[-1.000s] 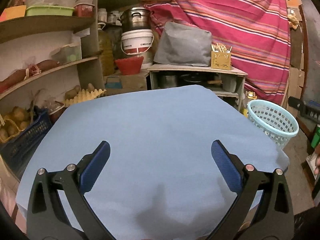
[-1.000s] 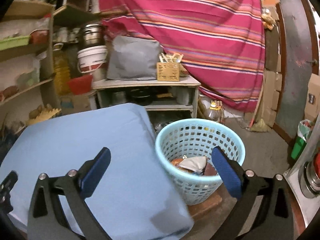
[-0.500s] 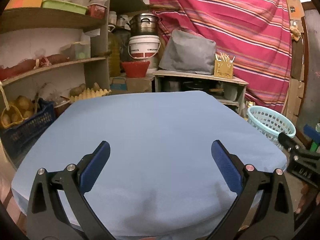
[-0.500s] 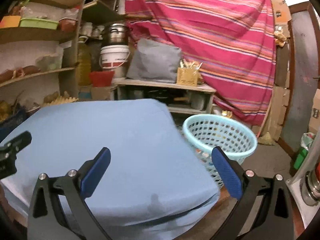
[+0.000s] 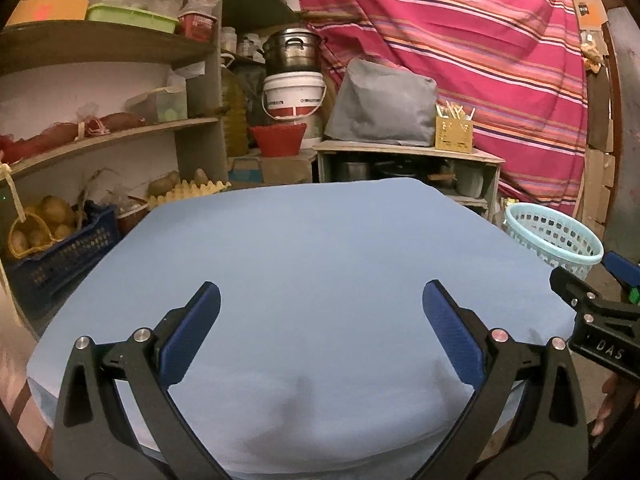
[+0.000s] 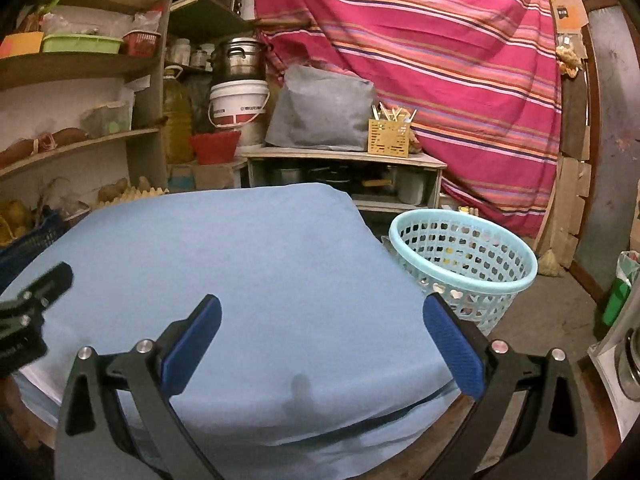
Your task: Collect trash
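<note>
A big blue cloth (image 5: 312,264) is covering the table, and a striped red curtain (image 6: 440,52) is hanging behind it. The light blue basket (image 6: 464,256) is sitting on the floor just beside the table's right side. The left gripper (image 5: 320,312) and the right gripper (image 6: 322,320) are both hanging over the cloth with their fingers wide apart, holding nothing.

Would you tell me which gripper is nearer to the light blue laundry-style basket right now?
Right. The right gripper hangs over the table's right edge beside the basket; the left gripper sits farther left, over the middle of the blue tablecloth.
</note>
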